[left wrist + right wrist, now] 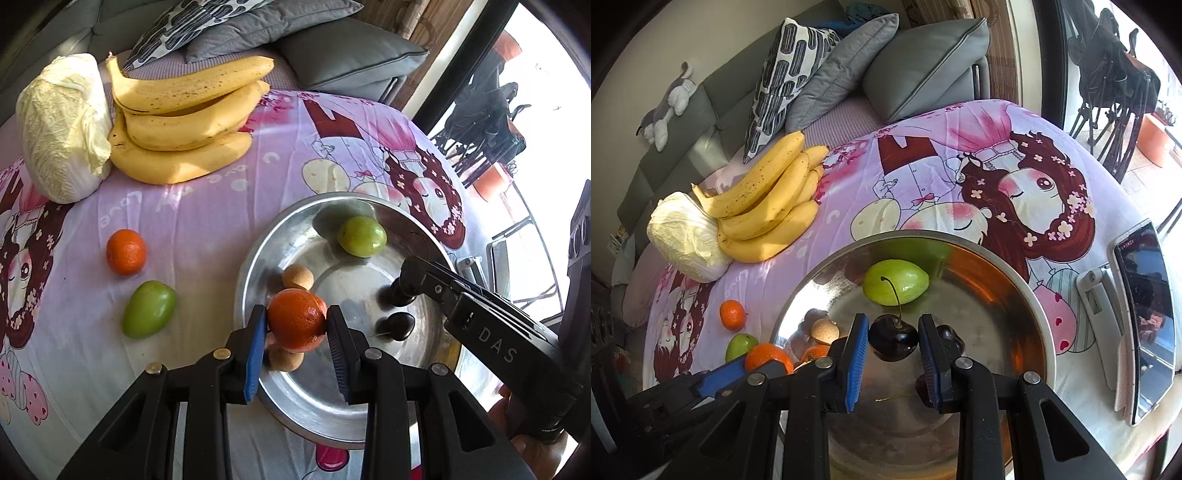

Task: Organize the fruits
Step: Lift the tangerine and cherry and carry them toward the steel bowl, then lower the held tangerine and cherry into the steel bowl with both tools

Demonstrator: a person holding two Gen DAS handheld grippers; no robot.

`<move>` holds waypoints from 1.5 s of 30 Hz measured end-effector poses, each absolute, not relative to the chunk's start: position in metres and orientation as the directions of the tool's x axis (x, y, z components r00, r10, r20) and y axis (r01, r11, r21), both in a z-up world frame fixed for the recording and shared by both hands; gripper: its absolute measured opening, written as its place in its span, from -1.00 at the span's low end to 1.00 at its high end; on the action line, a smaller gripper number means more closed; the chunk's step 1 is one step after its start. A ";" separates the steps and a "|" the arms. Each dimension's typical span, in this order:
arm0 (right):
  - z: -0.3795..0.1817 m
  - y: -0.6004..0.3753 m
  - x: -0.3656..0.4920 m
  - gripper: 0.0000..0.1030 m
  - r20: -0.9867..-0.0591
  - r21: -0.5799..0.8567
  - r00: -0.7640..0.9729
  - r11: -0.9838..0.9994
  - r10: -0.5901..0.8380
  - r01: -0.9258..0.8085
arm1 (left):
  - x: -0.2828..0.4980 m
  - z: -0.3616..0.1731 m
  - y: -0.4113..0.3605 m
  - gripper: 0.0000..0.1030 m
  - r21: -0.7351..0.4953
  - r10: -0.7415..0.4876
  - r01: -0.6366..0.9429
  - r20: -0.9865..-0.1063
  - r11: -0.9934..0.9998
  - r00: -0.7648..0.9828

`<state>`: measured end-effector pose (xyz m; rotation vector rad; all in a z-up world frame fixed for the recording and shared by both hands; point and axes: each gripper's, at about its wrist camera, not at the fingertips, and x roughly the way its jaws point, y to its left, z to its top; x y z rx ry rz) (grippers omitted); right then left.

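My left gripper [296, 325] is shut on an orange tangerine [297, 319] and holds it over the left rim of the silver metal plate [295, 402]. My right gripper [893, 339] is shut on a dark cherry [893, 341] with a stem, above the plate [1015, 266]. In the plate lie a green fruit [362, 236], brown longans [297, 277] and another dark cherry [397, 325]. On the cloth left of the plate lie a second tangerine [125, 252] and a green fruit [149, 309].
A bunch of bananas [184, 118] and a cabbage [62, 129] lie at the table's far left. A phone on a stand [1145, 314] stands right of the plate. Sofa cushions [849, 70] lie behind the table.
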<state>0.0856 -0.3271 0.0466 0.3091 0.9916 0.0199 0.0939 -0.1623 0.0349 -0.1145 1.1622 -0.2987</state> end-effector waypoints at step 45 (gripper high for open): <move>0.017 -0.318 0.092 -0.40 -0.870 0.256 0.456 0.962 0.187 0.094 | 0.087 0.002 -0.201 -0.33 -0.222 -0.283 0.250 -0.929 0.942 0.240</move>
